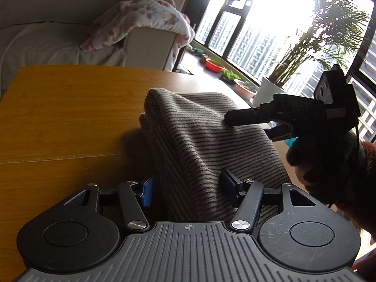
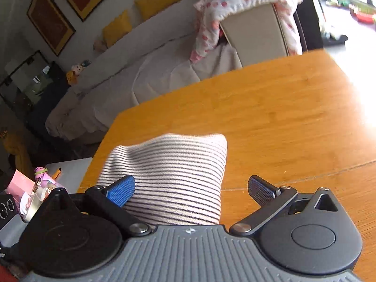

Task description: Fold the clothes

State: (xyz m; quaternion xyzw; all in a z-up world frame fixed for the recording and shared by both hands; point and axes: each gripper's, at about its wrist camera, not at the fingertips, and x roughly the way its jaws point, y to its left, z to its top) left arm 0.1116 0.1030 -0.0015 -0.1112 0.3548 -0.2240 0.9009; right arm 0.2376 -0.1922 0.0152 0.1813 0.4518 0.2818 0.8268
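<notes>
A folded grey garment with thin dark stripes (image 1: pixel 202 141) lies on the wooden table (image 1: pixel 70 108). My left gripper (image 1: pixel 186 186) is open, its blue-padded jaws spread on either side of the garment's near edge. My right gripper (image 1: pixel 229 118) shows in the left wrist view as a dark finger lying on the garment's right side. In the right wrist view the same striped garment (image 2: pixel 174 176) lies between the spread jaws of my right gripper (image 2: pixel 191 189), which is open. The left blue pad (image 2: pixel 121 190) touches the cloth. The right pad (image 2: pixel 260 189) is over bare table (image 2: pixel 282 117).
A sofa (image 2: pixel 145 70) with a floral blanket (image 1: pixel 145 16) over its arm stands beyond the table's far edge. Potted plants (image 1: pixel 305 54) line the window sill at right. A small side surface with clutter (image 2: pixel 35 188) sits left of the table.
</notes>
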